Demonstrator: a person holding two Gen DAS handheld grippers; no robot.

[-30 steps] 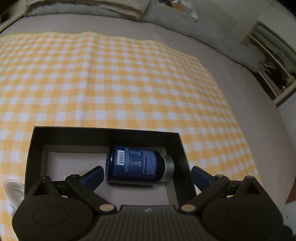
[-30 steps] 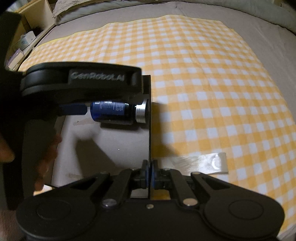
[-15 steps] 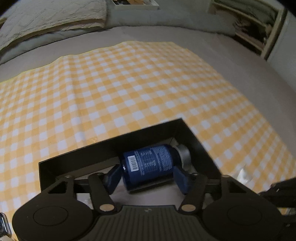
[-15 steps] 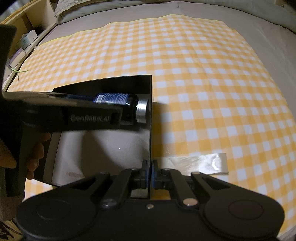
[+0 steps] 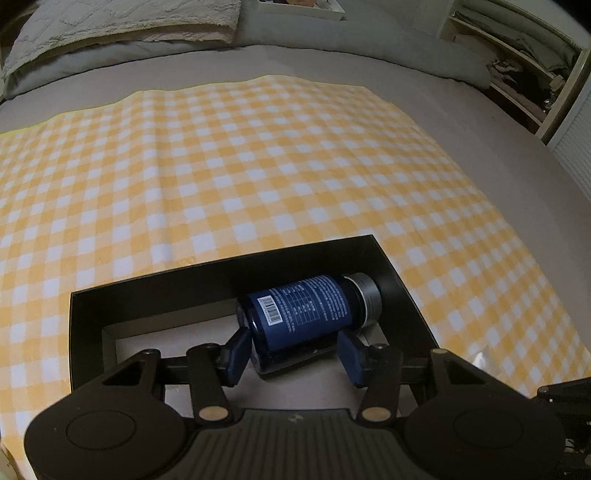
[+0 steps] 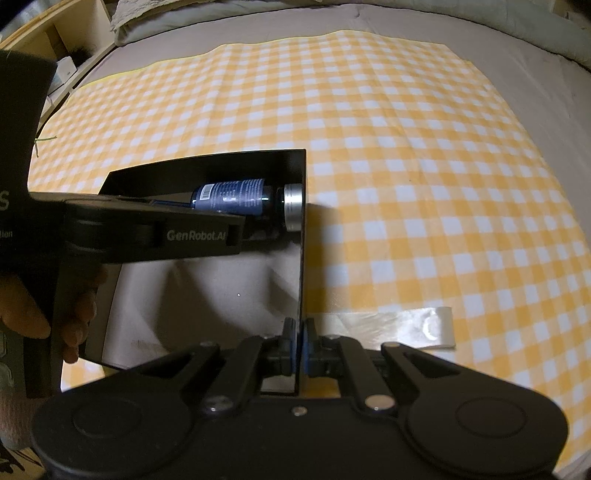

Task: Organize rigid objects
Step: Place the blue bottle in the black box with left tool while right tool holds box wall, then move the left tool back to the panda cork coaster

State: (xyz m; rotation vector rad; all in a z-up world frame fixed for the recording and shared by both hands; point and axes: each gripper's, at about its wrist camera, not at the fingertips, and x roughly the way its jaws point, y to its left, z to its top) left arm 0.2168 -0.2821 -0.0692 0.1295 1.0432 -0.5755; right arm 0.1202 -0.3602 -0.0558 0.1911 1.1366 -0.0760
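Note:
A dark blue bottle [image 5: 306, 314] with a silver cap lies on its side in the far right corner of a black box [image 5: 147, 295]. My left gripper [image 5: 293, 345] reaches down over it with its jaws closing. The blue pads sit against the bottle's base and its shoulder. In the right wrist view the left gripper's body [image 6: 147, 232] covers part of the blue bottle [image 6: 232, 195], and a hand [image 6: 74, 314] holds its handle. My right gripper [image 6: 297, 343] is shut on the box's right wall [image 6: 303, 240] near the front corner.
The box rests on a yellow-and-white checked cloth [image 5: 258, 166] spread over a grey bed. A strip of clear plastic [image 6: 406, 325] lies on the cloth to the right of the box. Pillows [image 5: 122, 33] line the far edge, and shelves [image 5: 535, 74] stand at far right.
The left gripper's jaws have narrowed from wide apart to against the bottle's ends, and that gripper has rolled, so the box now looks tilted. The right gripper has stayed clamped on the wall.

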